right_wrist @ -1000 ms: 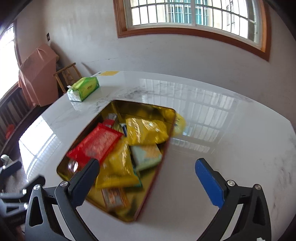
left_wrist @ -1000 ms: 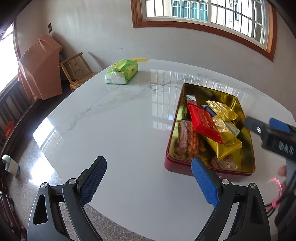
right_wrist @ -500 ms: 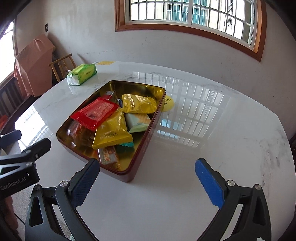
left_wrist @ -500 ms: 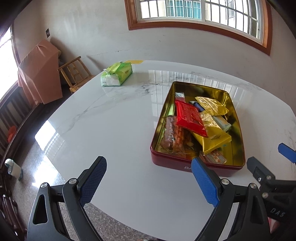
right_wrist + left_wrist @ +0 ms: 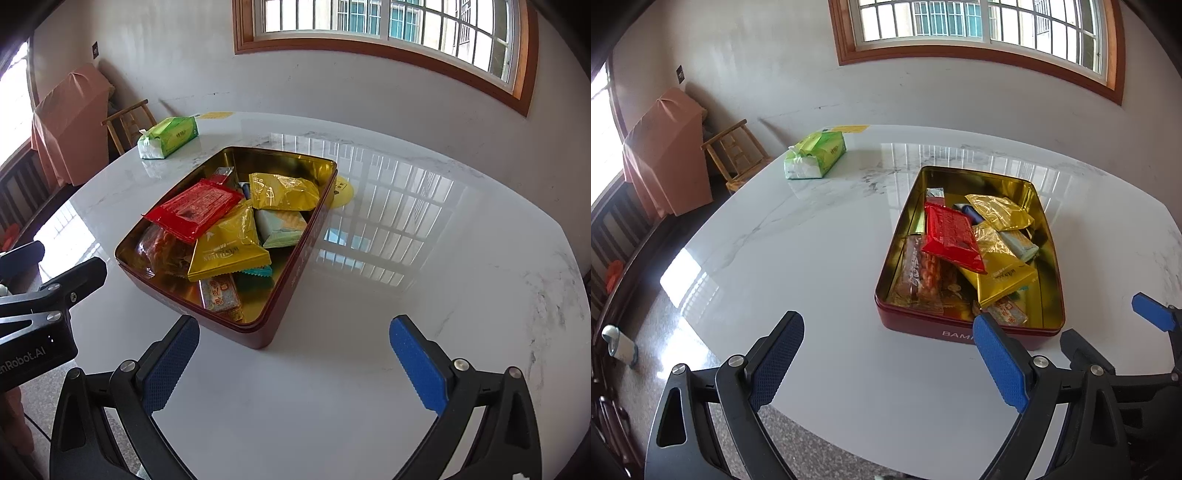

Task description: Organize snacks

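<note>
2 grippers — left gripper (image 5: 888,356) and right gripper (image 5: 293,360) — gape empty, low in frame; the red packet (image 5: 194,208), light and crinkly, should pinch best by its sealed edge — centre tin (image 5: 280,295).

Snacks (image 5: 221,243) in tin (image 5: 295,258), seemingly mid-table (image 5: 406,332)

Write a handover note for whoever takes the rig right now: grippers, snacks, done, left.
Left gripper: open, empty, above the table short of the tin.
Right gripper: open, empty, at the tin's near corner.
Snacks: all in the open tin, loosely piled; red pack on top, yellow packs beside it. Tissue pack sits far left on the table.
Done: nothing gripped or taken out.
Left: pick and sort the snacks.
</note>
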### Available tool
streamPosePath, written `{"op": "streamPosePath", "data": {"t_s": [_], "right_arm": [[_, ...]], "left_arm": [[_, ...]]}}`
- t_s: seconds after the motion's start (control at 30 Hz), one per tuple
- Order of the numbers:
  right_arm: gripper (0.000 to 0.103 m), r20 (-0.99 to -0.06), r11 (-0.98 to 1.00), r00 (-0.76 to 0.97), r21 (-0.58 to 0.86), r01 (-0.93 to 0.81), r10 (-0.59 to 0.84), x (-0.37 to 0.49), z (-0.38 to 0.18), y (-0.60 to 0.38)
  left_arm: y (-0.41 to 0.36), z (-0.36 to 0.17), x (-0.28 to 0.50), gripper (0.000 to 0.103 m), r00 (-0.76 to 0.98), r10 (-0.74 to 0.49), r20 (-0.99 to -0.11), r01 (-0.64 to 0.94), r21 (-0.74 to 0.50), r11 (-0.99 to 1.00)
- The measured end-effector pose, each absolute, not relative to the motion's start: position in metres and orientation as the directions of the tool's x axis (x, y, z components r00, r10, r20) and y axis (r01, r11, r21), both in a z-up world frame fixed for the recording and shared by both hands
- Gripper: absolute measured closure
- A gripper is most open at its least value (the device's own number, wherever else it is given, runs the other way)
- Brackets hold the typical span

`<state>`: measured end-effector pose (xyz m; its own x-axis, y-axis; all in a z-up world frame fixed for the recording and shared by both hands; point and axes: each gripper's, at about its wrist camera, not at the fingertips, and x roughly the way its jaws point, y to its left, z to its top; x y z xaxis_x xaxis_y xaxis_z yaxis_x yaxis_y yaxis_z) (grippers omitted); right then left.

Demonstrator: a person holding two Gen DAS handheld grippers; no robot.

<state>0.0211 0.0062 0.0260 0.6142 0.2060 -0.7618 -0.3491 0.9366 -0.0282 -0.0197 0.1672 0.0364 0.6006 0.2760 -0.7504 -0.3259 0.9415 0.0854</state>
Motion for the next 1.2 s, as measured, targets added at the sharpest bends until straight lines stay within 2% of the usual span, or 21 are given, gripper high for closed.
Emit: {"op": "streamPosePath", "data": {"t_s": [1.2], "right_arm": [[0.001,-0.78,0.931,0.596,-0.05,-0.362,0.19,0.0209,0.0161,0.0105]], "left_arm": [[0.1668,0.0294,-0.0173,0.01,0.589,0.263,-0.764,-0.322,0.076,0.944]]}}
